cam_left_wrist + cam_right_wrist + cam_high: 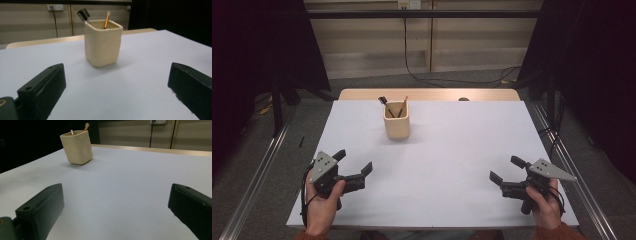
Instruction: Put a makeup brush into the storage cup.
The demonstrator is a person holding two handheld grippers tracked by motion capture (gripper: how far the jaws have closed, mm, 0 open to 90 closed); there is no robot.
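While both claws idled near the bottom of the high view, the stock stood as follows, listed left to right.

Left claw [355, 165]: lower left of the high view, held in the person's left hand [323, 202], jaws spread wide and holding nothing, aimed up and to the right toward the cup.

Cup [396, 120]: cream, square-sided with rounded corners, placed upright on the white desk [452, 150] at upper centre-left of the high view, well apart from both claws. It looked like glazed ceramic: judged stiff, moderately heavy, smooth enough to slip and liable to chip if knocked. Its long axis ran vertical, mouth upward. Best hold, by judgement: across two opposite flat walls at about mid-height, or over one wall at the rim.

Black-headed tool [83, 14]: standing in the cup, leaning toward the upper left of the left gripper view, head up. Judged light and thin; take the shaft just below the head.

Tan stick [107, 18]: standing in the cup beside it, its rounded pale tip up, tilted slightly right in that view. Judged light, stiff and easily snapped; take it just above the rim.

Right claw [507, 172]: lower right of the high view, in the right hand [544, 205], jaws likewise spread and holding nothing, pointing left.
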